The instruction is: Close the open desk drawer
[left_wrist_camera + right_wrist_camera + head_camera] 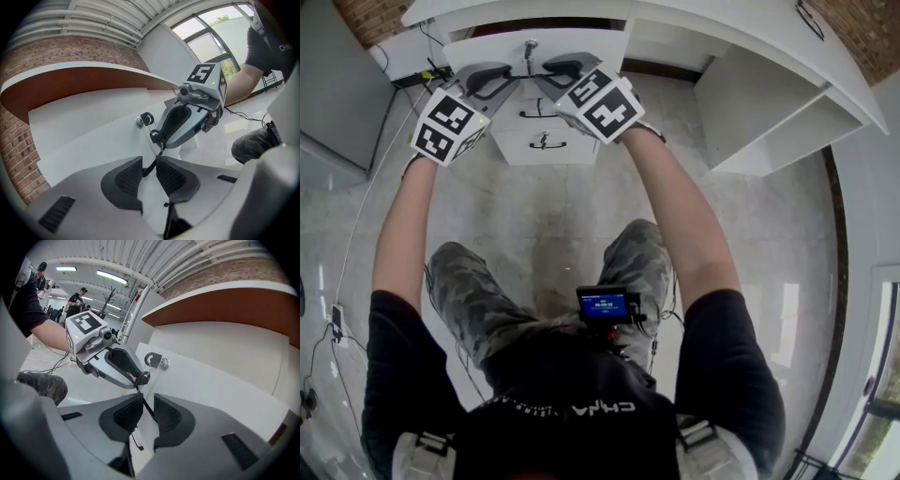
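Head view shows a person standing over a white desk (750, 56), both arms stretched forward to its drawer stack. The open top drawer (581, 47) stands pulled out from under the desktop, its front jutting past the two lower drawers (572, 141) with their black handles. A key (530, 44) sits in the lock at the middle of the drawer front, and a second key hangs from it on a ring.

The left gripper (149, 177) is at the drawer front, left of the lock. In the left gripper view its jaws stand a narrow gap apart, and the drawer's thin black handle (151, 165) shows in that gap just past the pads. Whether the pads touch it cannot be told.

The right gripper (147, 417) meets the same front from the other side, tip close to the left one. Its jaws are likewise narrowly parted, with the handle's dark line running between them.
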`<action>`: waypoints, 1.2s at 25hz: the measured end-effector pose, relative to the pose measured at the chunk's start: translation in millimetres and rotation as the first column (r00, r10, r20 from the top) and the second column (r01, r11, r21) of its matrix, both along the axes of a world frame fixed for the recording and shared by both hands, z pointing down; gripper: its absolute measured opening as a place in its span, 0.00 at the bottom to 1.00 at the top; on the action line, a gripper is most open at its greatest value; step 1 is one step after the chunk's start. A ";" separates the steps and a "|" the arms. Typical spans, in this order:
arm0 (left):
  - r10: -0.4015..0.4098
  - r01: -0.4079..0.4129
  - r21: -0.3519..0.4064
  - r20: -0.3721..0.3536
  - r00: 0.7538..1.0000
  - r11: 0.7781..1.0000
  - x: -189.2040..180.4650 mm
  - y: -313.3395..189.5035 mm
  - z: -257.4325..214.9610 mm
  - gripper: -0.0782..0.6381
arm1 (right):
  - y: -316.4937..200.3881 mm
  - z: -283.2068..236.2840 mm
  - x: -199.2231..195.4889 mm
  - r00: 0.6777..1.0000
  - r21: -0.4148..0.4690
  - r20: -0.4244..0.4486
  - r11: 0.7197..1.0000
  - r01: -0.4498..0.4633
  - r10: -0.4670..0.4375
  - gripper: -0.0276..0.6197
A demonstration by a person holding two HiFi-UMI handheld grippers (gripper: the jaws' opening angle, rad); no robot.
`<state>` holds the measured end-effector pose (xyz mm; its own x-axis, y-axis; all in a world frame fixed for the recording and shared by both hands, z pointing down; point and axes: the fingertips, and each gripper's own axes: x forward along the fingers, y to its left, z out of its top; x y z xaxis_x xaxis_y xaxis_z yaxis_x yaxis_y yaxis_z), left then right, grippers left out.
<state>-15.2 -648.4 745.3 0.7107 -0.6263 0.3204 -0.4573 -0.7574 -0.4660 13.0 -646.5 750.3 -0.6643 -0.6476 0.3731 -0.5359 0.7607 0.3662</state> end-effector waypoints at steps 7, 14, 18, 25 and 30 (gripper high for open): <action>-0.018 0.018 -0.010 0.004 1.000 1.000 3.9 -24.2 -1.2 0.24 | -24.1 -1.4 4.2 1.000 -0.033 0.017 0.999 -0.017 0.018 0.16; -0.037 0.037 -0.010 0.021 0.999 0.999 2.2 -39.1 -0.4 0.24 | -39.2 -1.1 2.4 0.999 -0.048 0.026 0.998 -0.028 0.029 0.16; -0.061 0.062 -0.013 0.029 0.998 0.998 3.9 -41.1 0.3 0.24 | -41.2 -0.4 3.3 0.999 -0.057 0.015 0.998 -0.039 0.040 0.16; -0.168 0.167 0.024 0.090 0.982 0.986 1.8 -38.3 -1.0 0.24 | -38.3 -0.4 1.8 0.997 -0.028 -0.014 0.997 -0.071 0.071 0.17; -0.174 0.175 -0.014 0.049 0.984 0.985 -3.5 -26.0 2.8 0.24 | -30.5 -3.2 12.8 0.993 0.000 -0.023 0.994 -0.113 0.113 0.18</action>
<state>-18.7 -674.4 748.1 0.5749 -0.7330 0.3635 -0.5608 -0.6766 -0.4773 25.9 -677.0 747.1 -0.5783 -0.7178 0.3878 -0.6101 0.6960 0.3786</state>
